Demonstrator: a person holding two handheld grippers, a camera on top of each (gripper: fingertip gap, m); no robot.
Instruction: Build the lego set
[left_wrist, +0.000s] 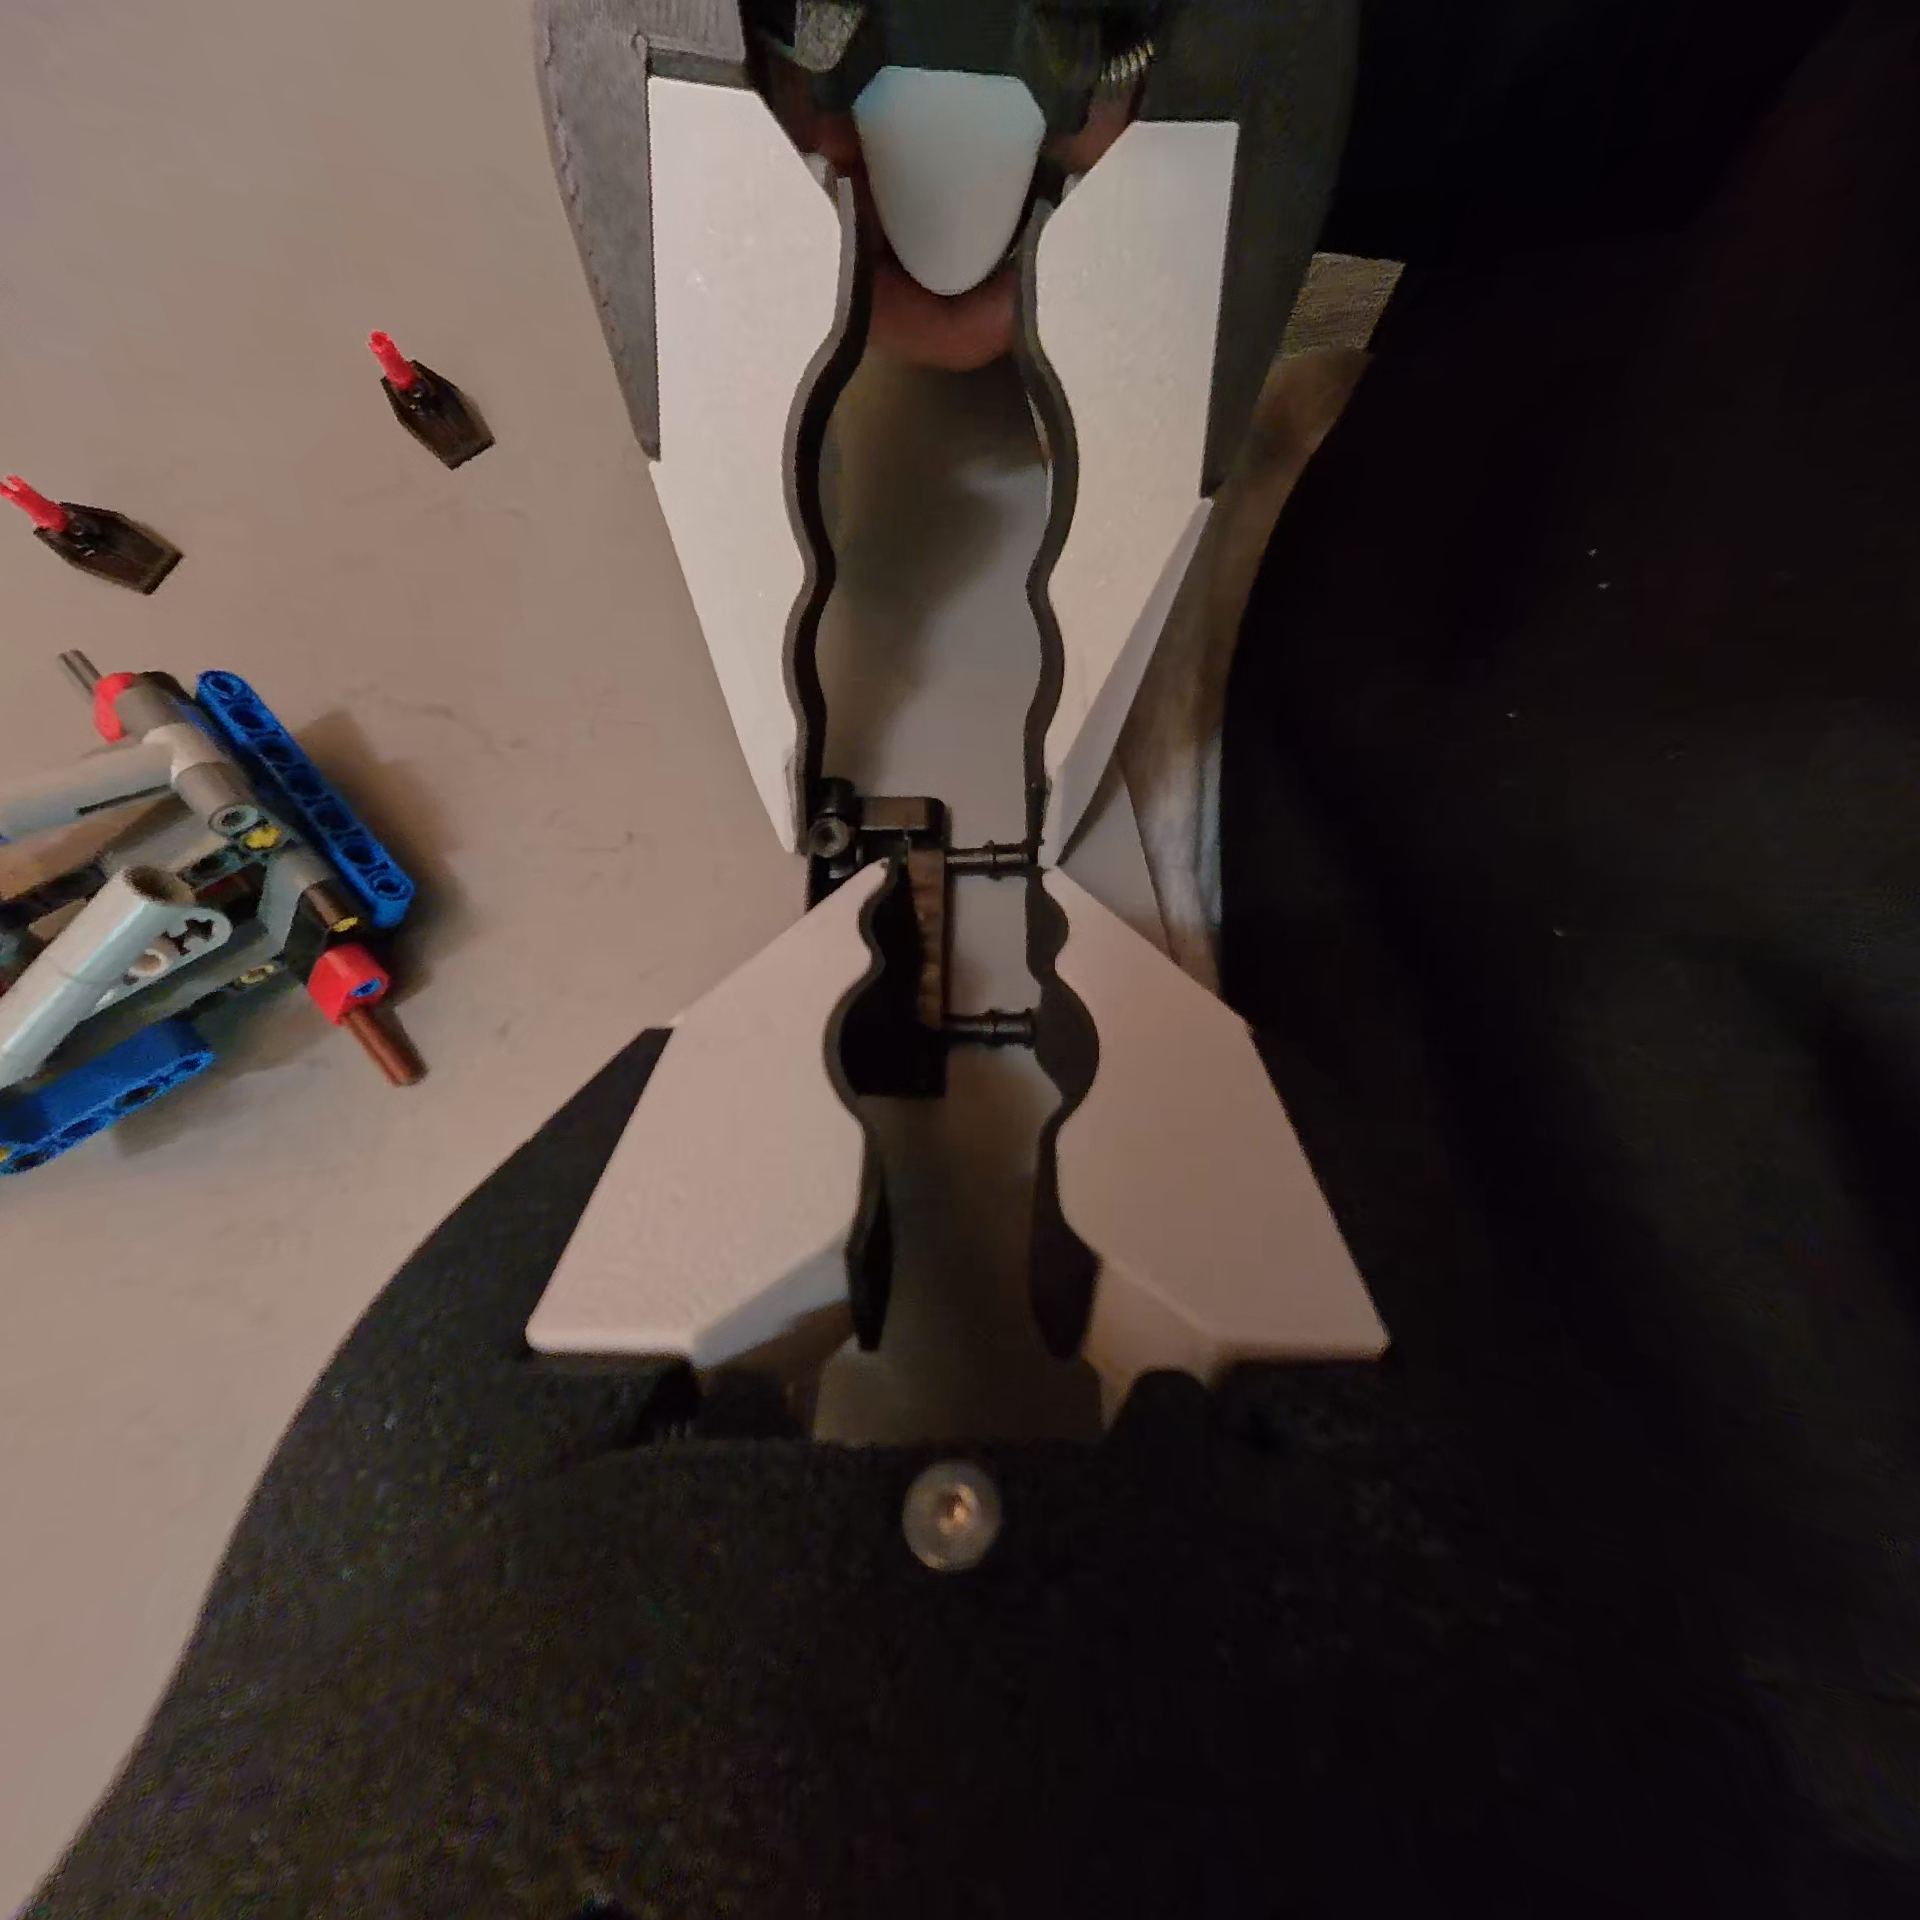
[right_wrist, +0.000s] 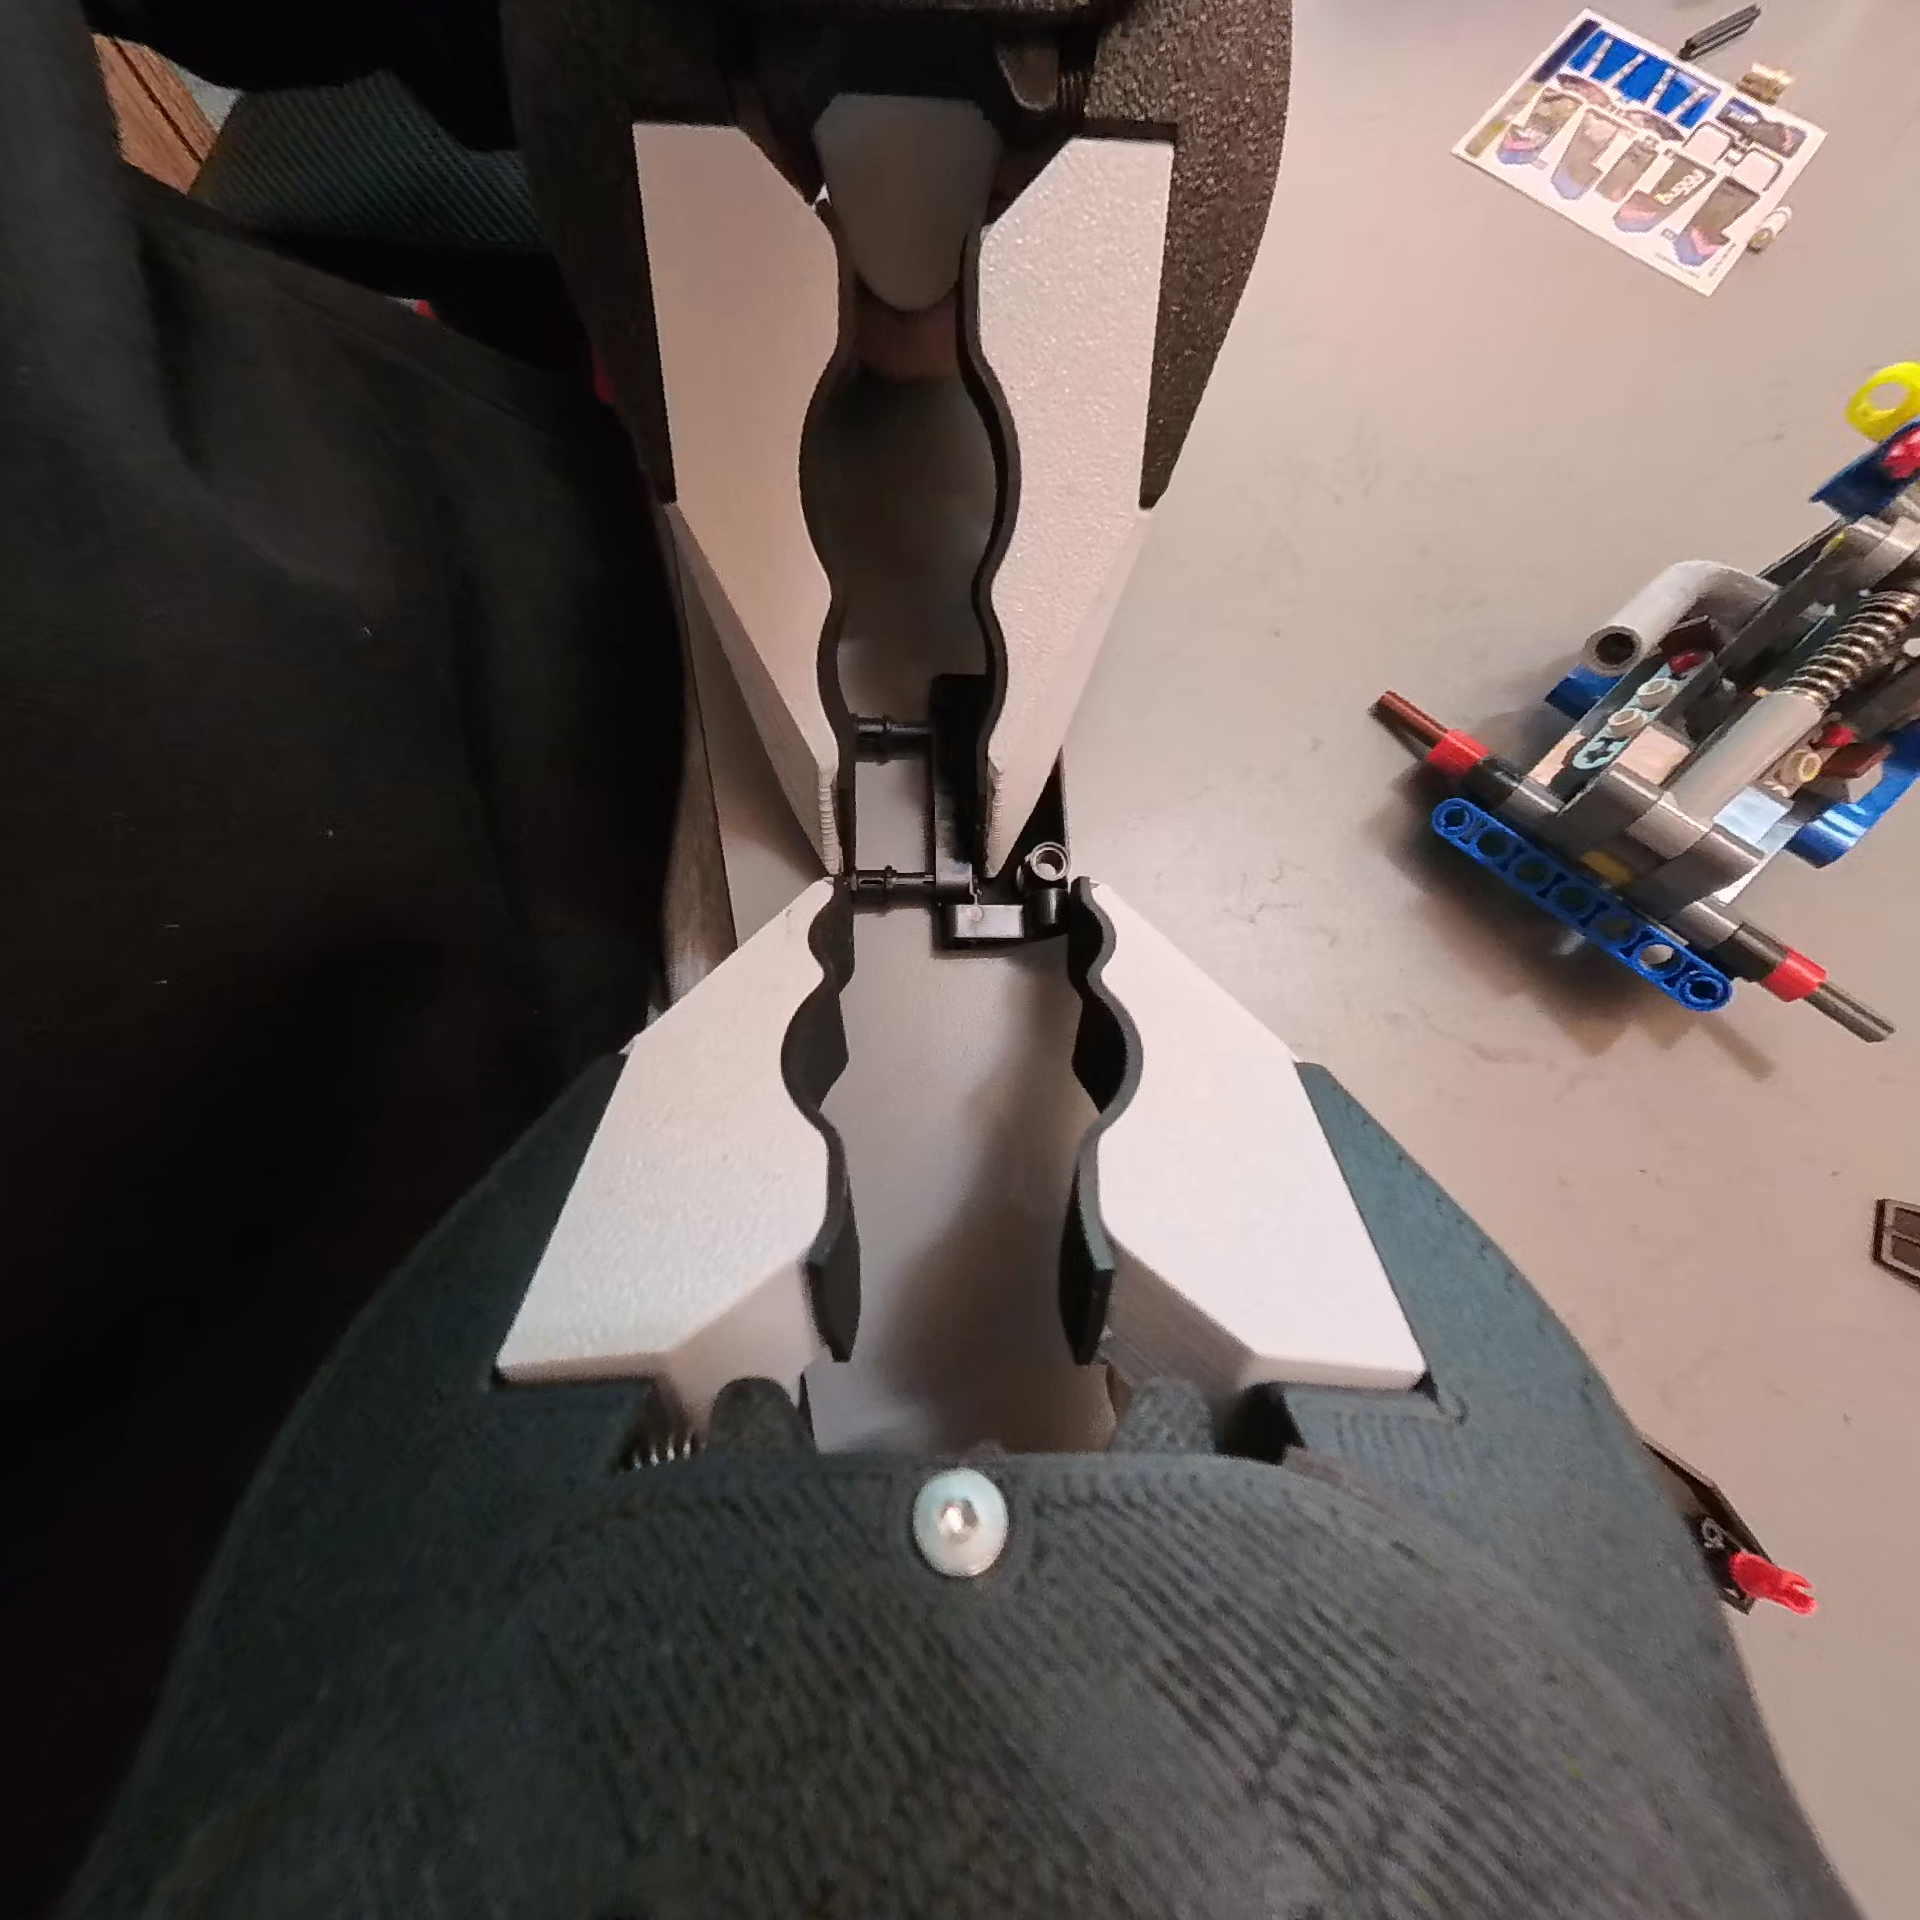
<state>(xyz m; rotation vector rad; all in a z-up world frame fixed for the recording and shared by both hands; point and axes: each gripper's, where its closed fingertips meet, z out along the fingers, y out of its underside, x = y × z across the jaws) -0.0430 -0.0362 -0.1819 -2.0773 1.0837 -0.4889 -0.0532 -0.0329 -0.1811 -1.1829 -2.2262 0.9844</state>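
The two grippers meet tip to tip over the beige table (left_wrist: 499, 582). Between them is a black L-shaped Technic beam (left_wrist: 920, 935) with two black pins sticking out sideways. My left gripper (left_wrist: 961, 873) is shut on it: the beam lies against one pad and the pins (left_wrist: 992, 1029) reach the other. My right gripper (right_wrist: 958, 899) is shut on the beam's short foot (right_wrist: 982, 920): one fingertip (right_wrist: 1091, 925) touches the end connector, and the other meets the near pin's tip. The left gripper also shows in the right wrist view (right_wrist: 914, 831), holding the long arm.
A partly built blue and grey Technic model (left_wrist: 208, 883) (right_wrist: 1714, 810) lies on the table. Two small black pieces with red pins (left_wrist: 431, 405) (left_wrist: 94, 535) lie beyond it. A sticker sheet (right_wrist: 1642, 156) lies far right. Dark clothing (right_wrist: 260, 623) borders the table edge.
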